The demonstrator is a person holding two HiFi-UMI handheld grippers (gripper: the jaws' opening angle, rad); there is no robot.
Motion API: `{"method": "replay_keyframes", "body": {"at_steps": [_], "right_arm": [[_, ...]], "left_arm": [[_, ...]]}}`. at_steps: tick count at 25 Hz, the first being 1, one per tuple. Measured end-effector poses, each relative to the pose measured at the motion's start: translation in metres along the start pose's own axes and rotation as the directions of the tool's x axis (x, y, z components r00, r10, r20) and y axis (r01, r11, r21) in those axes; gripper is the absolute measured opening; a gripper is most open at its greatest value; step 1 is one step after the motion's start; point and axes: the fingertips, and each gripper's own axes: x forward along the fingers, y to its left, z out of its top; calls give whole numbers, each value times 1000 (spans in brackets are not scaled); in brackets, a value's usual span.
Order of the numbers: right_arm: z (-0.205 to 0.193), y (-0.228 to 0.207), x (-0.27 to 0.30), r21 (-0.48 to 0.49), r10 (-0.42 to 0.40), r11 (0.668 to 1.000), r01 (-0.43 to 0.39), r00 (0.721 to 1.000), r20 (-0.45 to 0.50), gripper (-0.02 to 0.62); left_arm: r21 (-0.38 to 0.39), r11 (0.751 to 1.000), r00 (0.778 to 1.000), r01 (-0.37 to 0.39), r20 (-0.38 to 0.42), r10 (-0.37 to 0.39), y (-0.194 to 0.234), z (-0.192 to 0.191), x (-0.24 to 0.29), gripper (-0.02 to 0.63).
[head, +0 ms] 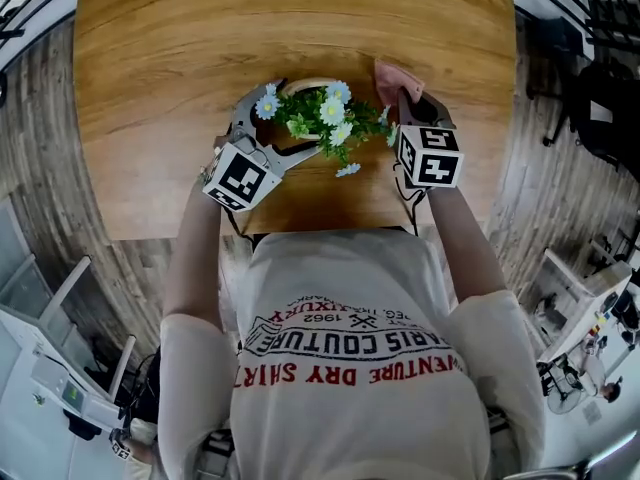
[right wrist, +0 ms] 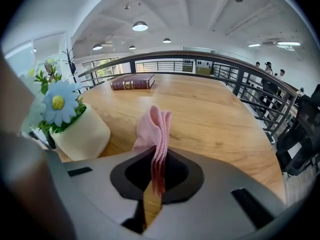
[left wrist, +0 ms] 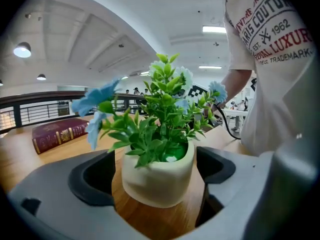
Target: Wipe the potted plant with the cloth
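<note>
By the table's (head: 300,28) near edge, potted plant (head: 320,113) upright between the left gripper's (left wrist: 156,171) wide-spread jaws, unclamped; pink cloth (right wrist: 156,129), pinched in the closed right gripper (right wrist: 155,171), just right of it.

I'm seeing the surface (head: 200,48) running open behind the potted plant (head: 318,118), out to the book (right wrist: 132,82) at its far edge. The pot is filling most of the space between my left gripper's (head: 278,126) parted jaws. My right gripper (right wrist: 155,171), pinching the cloth (right wrist: 155,129), is crowding the plant's right flank.
</note>
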Motion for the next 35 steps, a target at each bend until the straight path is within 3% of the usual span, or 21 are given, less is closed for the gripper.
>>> {"method": "replay_keyframes", "body": {"at_steps": [8,13,18,25,30,35], "right_arm": [[1,2,9,-16,-3,1000,3,1000,0,35],[5,11,5,-37,2,999,-2,1000,-2,35],[8,13,6,-43,-4,999,5,1000,14,35],[8,16,3,-50,-13,999,14,1000,13,35],[4,6,-1,-80,-16,997,17,1000,14,35],[9,10,-9,-76,-8,997,11,999,41,35]], "left_arm": [[113,983,988,147,-54,-142,-6,-6,19,503],[120,963,970,240,-66,-233,-12,-5,20,503],[129,956,964,263,-66,-257,-12,-2,21,503],[117,974,981,194,-47,-190,-10,0,19,506],[16,994,994,107,-23,-107,-3,6,23,506],[-6,998,997,58,45,-58,10,34,14,506]]}}
